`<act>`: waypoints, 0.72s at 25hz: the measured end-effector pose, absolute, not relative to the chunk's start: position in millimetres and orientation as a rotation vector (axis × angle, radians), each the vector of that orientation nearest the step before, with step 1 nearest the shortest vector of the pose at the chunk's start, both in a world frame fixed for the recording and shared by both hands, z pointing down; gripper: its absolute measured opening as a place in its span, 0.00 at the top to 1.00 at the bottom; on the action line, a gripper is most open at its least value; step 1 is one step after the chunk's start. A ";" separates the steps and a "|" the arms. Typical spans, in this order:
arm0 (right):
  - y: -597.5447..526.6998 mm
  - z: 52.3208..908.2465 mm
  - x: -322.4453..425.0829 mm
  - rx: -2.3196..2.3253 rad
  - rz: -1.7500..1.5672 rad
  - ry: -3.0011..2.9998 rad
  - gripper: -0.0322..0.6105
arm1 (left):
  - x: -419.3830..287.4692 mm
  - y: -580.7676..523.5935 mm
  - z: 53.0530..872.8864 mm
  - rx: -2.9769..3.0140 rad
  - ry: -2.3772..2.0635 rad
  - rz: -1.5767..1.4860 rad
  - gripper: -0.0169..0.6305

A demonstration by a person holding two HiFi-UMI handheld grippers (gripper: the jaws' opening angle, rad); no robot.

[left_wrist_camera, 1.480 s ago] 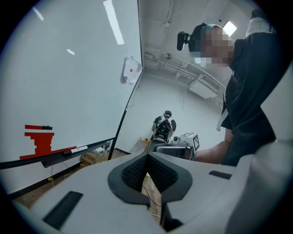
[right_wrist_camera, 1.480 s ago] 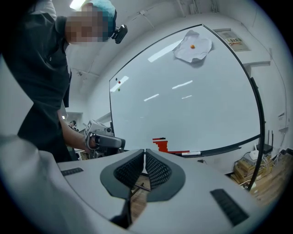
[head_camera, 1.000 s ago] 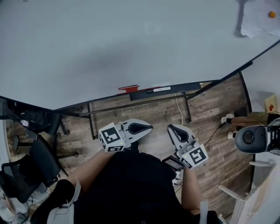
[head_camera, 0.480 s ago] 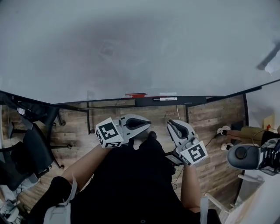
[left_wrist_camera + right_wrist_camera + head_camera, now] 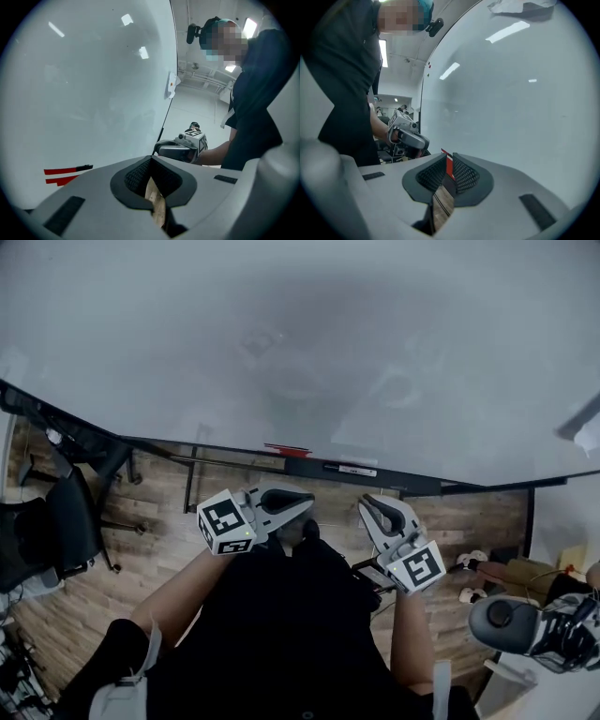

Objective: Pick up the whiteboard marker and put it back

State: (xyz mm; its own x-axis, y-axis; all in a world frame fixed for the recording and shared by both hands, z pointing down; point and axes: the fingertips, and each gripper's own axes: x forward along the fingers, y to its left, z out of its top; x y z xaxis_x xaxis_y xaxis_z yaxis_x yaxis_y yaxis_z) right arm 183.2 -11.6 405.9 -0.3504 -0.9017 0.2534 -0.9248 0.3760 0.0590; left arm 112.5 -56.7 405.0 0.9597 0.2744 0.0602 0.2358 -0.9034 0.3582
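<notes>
Over the last second the black tray [image 5: 403, 481] under the whiteboard [image 5: 281, 334] slides down the head view toward both claws and tips to a slant, while the claws keep their place in front of the person's dark torso. I read that as the person closing in on the board, so the approach is under way but no pick has begun.

The left claw [image 5: 305, 500] is pressed together and pinches nothing; behind its tips only a sliver of wood floor shows. The right claw [image 5: 367, 507] is all but closed too, a thin slit left between its pads, and it is empty.

The red marker [image 5: 286, 449] lies flat at the tray's end, ahead of the left claw and a little to its outer side, near but apart. From the right claw it sits straight ahead, its red showing through the slit. A second, white-labelled marker [image 5: 349, 470] rests on the tray between the two claws' lines. Which one the task means I cannot tell. Either claw must spread first
</notes>
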 end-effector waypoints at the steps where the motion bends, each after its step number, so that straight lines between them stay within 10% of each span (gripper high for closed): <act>1: -11.9 408.1 187.2 1.605 0.136 -2.395 0.91 | 115.1 -57.1 405.3 2.764 0.351 0.152 0.96; 18: -39.7 471.7 201.6 1.296 0.090 -2.162 0.79 | 129.1 -67.7 426.8 2.814 0.086 0.122 0.96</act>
